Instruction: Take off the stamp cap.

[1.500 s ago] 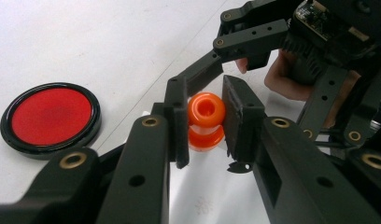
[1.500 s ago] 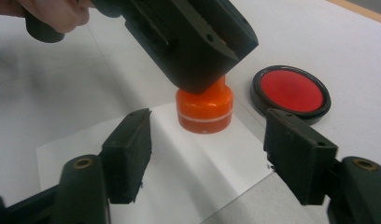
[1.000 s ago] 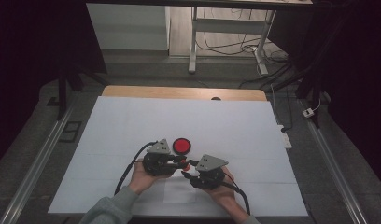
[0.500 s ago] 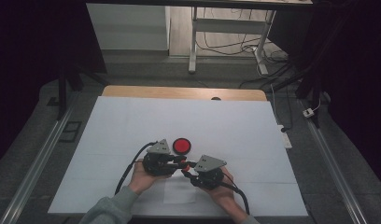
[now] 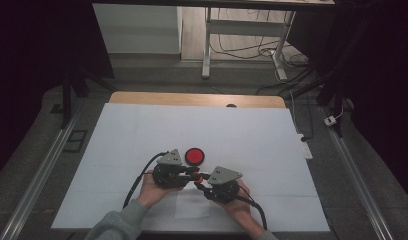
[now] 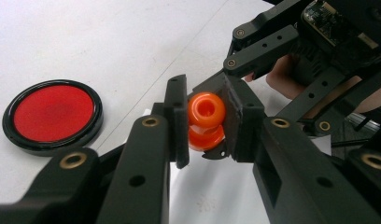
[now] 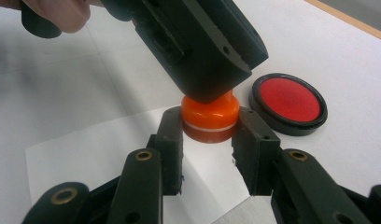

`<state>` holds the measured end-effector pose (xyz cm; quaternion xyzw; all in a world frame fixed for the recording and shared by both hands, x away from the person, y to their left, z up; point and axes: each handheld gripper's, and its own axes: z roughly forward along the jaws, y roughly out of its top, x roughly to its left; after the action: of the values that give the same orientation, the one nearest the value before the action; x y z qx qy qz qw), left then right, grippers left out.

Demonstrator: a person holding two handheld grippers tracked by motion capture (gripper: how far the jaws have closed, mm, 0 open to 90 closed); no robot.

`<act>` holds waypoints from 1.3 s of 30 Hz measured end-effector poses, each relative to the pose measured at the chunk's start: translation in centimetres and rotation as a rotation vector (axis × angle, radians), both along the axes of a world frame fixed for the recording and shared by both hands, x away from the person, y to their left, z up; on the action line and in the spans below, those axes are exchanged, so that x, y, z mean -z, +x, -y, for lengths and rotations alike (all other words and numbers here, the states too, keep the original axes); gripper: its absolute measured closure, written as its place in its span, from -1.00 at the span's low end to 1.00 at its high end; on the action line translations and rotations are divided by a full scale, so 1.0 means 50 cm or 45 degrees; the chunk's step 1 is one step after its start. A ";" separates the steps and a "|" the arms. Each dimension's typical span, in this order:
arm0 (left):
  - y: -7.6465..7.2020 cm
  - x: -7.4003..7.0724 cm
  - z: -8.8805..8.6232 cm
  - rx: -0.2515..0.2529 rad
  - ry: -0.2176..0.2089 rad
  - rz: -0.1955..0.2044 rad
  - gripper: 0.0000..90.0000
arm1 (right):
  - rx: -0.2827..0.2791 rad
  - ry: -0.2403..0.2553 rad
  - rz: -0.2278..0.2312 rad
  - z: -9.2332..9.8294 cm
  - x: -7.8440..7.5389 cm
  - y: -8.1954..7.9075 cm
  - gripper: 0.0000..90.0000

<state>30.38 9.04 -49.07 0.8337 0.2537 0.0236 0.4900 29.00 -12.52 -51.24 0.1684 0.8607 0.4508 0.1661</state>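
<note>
A small orange piece (image 6: 206, 109) made of two stacked round parts hangs just above the table between both grippers. My left gripper (image 6: 205, 122) is shut on its upper part, which has a hole in its end. My right gripper (image 7: 209, 134) is shut on the lower, darker part (image 7: 208, 133), below a pale seam. In the high view the two grippers (image 5: 191, 173) (image 5: 202, 184) meet tip to tip at the orange piece (image 5: 196, 177), near the table's front. A red disc with a black rim (image 5: 194, 156) lies flat just beyond them, apart from both.
A white sheet covers the table (image 5: 252, 135), with a smaller sheet of paper (image 5: 192, 207) under the hands. A wooden strip (image 5: 192, 99) runs along the far edge. Cables trail from both grippers toward the front edge.
</note>
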 end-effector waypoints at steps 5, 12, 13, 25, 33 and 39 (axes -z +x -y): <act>0.000 0.001 -0.001 0.002 -0.005 0.001 0.61 | 0.004 -0.004 0.001 0.000 0.000 -0.001 0.42; 0.001 0.002 -0.003 0.002 -0.012 -0.004 0.61 | 0.004 -0.003 0.005 0.001 0.000 -0.002 0.42; 0.001 0.002 -0.003 0.002 -0.012 -0.004 0.61 | 0.004 -0.007 0.008 0.001 0.000 -0.002 0.43; 0.001 0.003 -0.004 0.002 -0.021 -0.009 0.62 | -0.005 -0.013 0.025 0.001 0.000 -0.003 0.43; 0.000 0.001 -0.006 0.001 -0.039 -0.009 0.62 | 0.002 0.011 0.024 0.003 -0.001 -0.005 0.43; -0.001 0.001 -0.006 0.001 -0.041 -0.001 0.62 | 0.002 0.012 0.026 0.004 -0.002 -0.005 0.43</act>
<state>30.35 9.32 -49.11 0.8257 0.2537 0.0190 0.5034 28.76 -12.69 -51.17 0.1653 0.8568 0.4562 0.1745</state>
